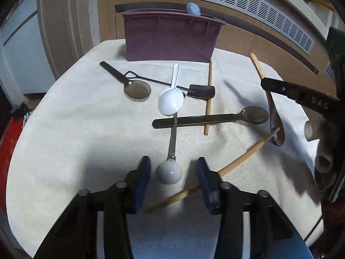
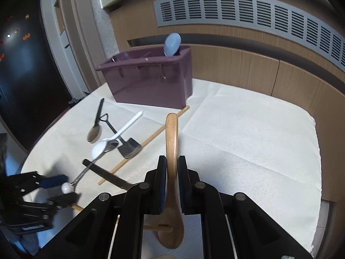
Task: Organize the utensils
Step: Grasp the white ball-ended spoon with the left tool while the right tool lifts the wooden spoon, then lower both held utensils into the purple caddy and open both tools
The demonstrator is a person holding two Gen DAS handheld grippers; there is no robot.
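Observation:
My left gripper (image 1: 172, 168) stands open low over the white cloth, a finger on each side of the white ball end (image 1: 169, 173) of a metal-handled utensil, with a gap on both sides. A wooden chopstick (image 1: 243, 155) runs under its right finger. The right wrist view shows the same: left gripper (image 2: 62, 188), ball (image 2: 66, 187). My right gripper (image 2: 171, 161) is shut on a wooden spoon (image 2: 171, 133), handle pointing forward, bowl hanging below. A purple bin (image 1: 170, 41) at the back holds a blue spoon (image 1: 193, 9).
Scattered on the cloth (image 1: 64, 129) are a white plastic spoon (image 1: 170, 101), a black shovel-shaped spoon (image 1: 200, 91), two dark translucent spoons (image 1: 137, 89) (image 1: 254, 114) and a second chopstick (image 1: 208, 99). Cardboard tubes (image 1: 310, 131) stand at the right. A panelled wall rises behind the bin.

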